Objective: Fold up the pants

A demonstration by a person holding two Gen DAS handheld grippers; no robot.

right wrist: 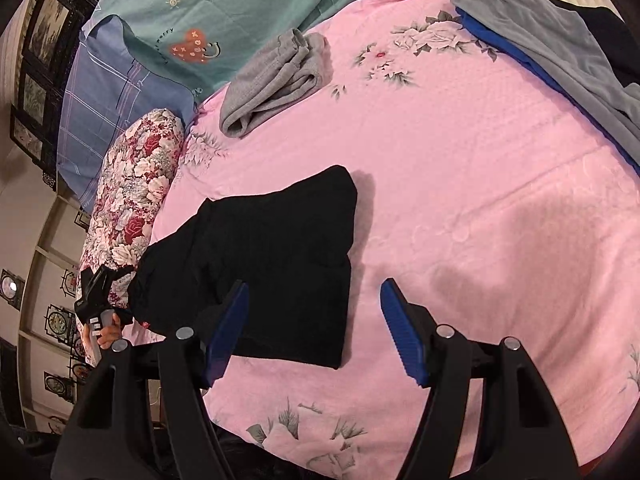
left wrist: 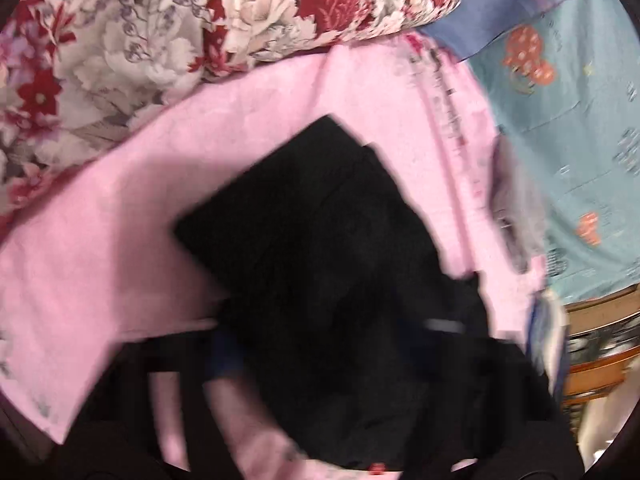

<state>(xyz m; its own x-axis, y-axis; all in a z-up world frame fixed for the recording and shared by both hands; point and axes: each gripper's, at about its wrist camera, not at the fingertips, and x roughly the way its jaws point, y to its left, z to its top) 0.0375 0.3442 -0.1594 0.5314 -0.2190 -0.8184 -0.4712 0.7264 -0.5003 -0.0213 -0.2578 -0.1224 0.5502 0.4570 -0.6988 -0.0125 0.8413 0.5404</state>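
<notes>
Your right gripper [right wrist: 314, 330] stood wide open low in the right wrist frame, nothing between its blue pads [right wrist: 224, 336], hovering over the folded black pants [right wrist: 276, 256] lying left of centre on the pink floral bedspread [right wrist: 460, 184]. Your left gripper [right wrist: 96, 292] sat at the pants' left edge; through blur, I couldn't tell its jaw state. Folded grey pants [right wrist: 276, 80] lay upper left.
</notes>
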